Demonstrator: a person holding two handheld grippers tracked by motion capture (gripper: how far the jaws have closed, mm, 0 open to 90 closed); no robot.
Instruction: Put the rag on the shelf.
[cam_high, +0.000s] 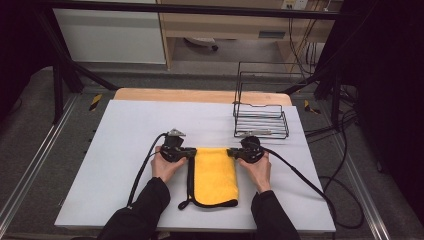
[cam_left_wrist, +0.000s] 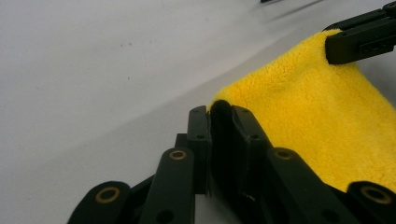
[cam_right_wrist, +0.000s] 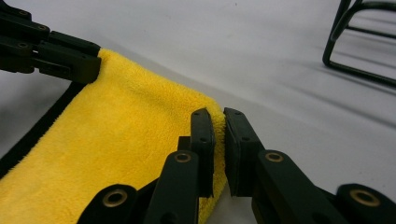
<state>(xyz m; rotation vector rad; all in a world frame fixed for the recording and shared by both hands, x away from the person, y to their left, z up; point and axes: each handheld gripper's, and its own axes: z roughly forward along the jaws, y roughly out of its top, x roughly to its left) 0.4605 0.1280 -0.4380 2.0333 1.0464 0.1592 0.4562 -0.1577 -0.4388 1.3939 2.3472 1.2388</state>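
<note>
Surface: white tabletop (cam_high: 135, 135), its wooden edge showing along the far side.
Near centre: folded yellow cloth (cam_high: 216, 176) with black trim, lying flat.
Far right: black wire rack (cam_high: 261, 120), standing well apart from the cloth.

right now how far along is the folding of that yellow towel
Done: the yellow towel lies on the white table as a narrow folded strip. In hand: the left gripper and right gripper each pinch a far corner. Left: probably folding that far edge toward the near one; the wire rack holds nothing yet.
</note>
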